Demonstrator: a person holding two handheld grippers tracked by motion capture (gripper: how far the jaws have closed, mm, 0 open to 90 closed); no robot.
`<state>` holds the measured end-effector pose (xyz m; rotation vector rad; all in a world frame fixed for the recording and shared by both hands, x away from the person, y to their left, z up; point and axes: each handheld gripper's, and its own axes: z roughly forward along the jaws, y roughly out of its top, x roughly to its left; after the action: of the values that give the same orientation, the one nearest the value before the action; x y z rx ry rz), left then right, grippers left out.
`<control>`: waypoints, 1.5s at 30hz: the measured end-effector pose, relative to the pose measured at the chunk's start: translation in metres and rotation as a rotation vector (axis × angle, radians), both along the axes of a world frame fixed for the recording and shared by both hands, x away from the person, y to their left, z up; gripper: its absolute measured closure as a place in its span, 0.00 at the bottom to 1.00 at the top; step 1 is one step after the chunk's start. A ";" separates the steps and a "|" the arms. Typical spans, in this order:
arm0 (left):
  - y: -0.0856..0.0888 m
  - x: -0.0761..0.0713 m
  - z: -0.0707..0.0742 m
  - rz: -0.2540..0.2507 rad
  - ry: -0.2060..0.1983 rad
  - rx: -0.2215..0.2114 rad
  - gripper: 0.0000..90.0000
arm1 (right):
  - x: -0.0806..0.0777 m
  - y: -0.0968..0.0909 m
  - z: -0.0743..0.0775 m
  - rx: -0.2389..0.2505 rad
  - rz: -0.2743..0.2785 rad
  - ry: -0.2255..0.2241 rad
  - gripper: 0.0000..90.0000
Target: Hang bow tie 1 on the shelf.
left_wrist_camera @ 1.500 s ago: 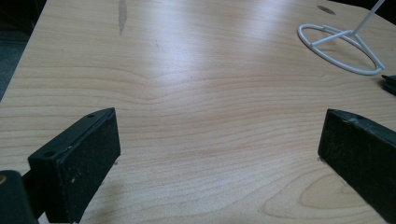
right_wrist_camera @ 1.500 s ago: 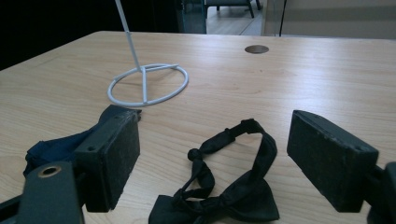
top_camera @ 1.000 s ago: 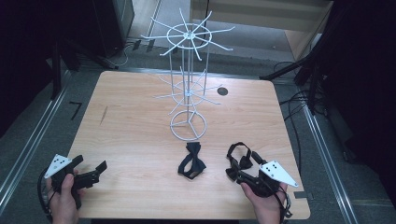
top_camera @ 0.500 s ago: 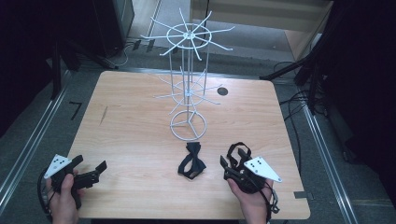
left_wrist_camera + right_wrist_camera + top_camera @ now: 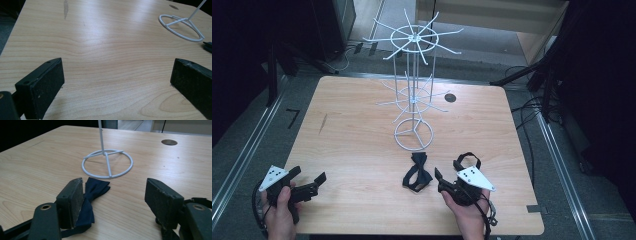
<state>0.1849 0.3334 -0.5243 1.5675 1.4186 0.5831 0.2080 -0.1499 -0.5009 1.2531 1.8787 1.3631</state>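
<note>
Progress looks slight: the dark bow tie (image 5: 417, 175) lies flat on the table (image 5: 362, 150) just before the white wire rack (image 5: 413, 90), none of it hung, while the right tongs (image 5: 113, 200) gape beside it and the left tongs (image 5: 116, 82) rest released, well apart.

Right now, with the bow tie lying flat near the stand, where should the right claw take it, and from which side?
Probably at the narrow centre knot of the bow tie, coming down from above, the right claw shifted left. The wings lie flat on the table and give little to pinch; the knot looks thickest. The claw is open, its left jaw over the near wing.
</note>
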 end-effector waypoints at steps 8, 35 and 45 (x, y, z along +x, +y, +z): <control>0.000 0.000 0.000 0.000 0.001 0.000 0.00 | 0.004 0.017 -0.005 0.003 0.000 0.031 0.38; 0.000 0.000 0.000 -0.002 0.002 0.000 0.00 | 0.016 0.060 -0.032 -0.066 -0.006 0.156 0.40; 0.000 0.000 0.000 -0.003 0.003 0.001 0.00 | 0.019 0.065 -0.043 -0.147 0.008 0.243 0.60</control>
<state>0.1852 0.3332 -0.5243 1.5713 1.4178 0.5799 0.2273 -0.0849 -0.5442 1.3869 2.1062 1.0935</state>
